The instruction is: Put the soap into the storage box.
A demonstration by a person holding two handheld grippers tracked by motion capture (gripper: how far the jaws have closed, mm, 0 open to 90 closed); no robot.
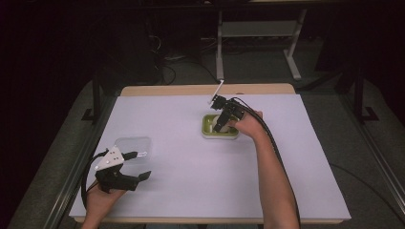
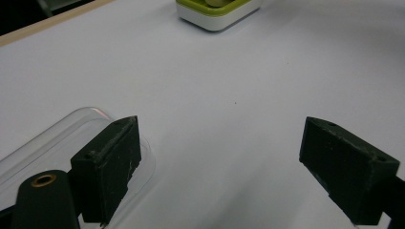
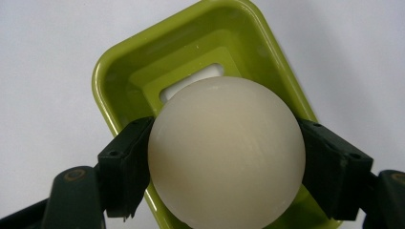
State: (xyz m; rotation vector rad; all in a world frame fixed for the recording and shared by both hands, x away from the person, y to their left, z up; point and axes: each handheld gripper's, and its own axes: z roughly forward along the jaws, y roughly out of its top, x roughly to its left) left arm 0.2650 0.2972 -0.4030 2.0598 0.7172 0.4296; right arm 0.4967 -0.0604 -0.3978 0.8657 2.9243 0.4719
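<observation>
Closest to me, my left gripper (image 1: 136, 166) sits low near the front left corner of the white table (image 1: 191, 191), its jaws spread wide with nothing between them. One jaw lies over the edge of a clear plastic lid (image 2: 57, 138) lying flat on the table, so I judge the lid was set aside there to leave the dish uncovered, and the left side is parked beside it to be ready for it

Farther out, past the middle of the table, my right gripper (image 3: 224, 157) is clamped on a pale cream ball (image 3: 227, 152), a jaw pressed to each side at its widest part, which I think gives the firmest hold on something round. The ball hangs directly over the hollow of a green dish (image 3: 114, 76) with a white base, well apart from the lid. Whether the ball touches the dish floor I cannot tell; I judge it is either going in or coming out
</observation>
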